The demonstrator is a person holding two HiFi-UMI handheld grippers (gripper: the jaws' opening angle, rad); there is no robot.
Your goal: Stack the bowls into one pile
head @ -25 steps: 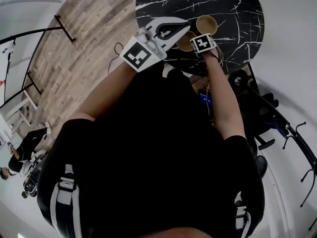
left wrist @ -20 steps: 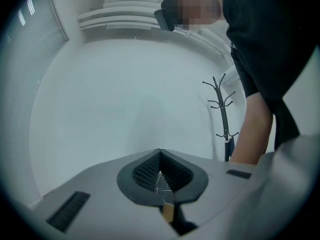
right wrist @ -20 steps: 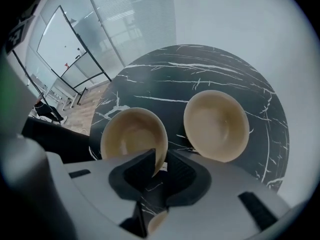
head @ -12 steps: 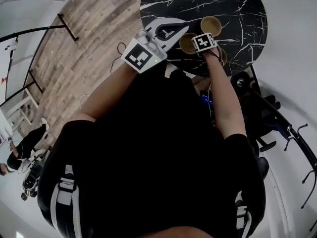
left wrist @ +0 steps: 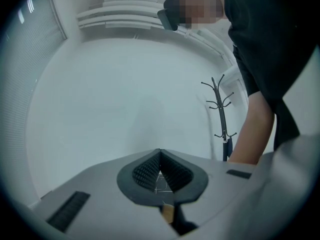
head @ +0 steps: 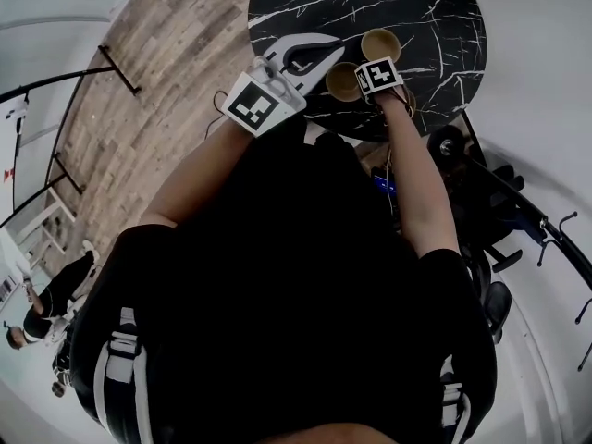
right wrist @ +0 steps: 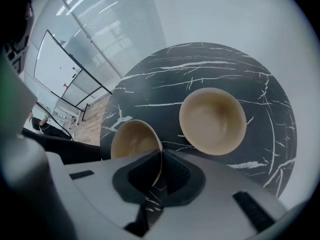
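Head view shows you a round black marble table [head: 416, 7] with white veins, and on its near side two plain tan bowls, smooth and matt, with no pattern. The far bowl [head: 380, 43] sits open side up on the stone. The near bowl [head: 344, 80] lies just beside it, toward you, partly under the marker cube of your right gripper [head: 375, 80], which points steeply down at it. Your left gripper [head: 328, 52] is held level beside the near bowl, over the table's near edge. Left gripper view faces a pale wall with a coat stand [left wrist: 222, 114], and your arm shows at the right. Here the left gripper [left wrist: 160, 156] has its ribbed pads [left wrist: 145, 170] pressed together, with nothing between them. Right gripper view looks down on the table [right wrist: 200, 64]. The right gripper [right wrist: 161, 156] has just been closing its jaws, and they now pinch the thin rim of the near bowl [right wrist: 131, 140], which leans with its hollow turned left. You cannot tell from here whether it is off the stone. The far bowl [right wrist: 212, 120] stands apart from it, round and shallow, its inside bare.
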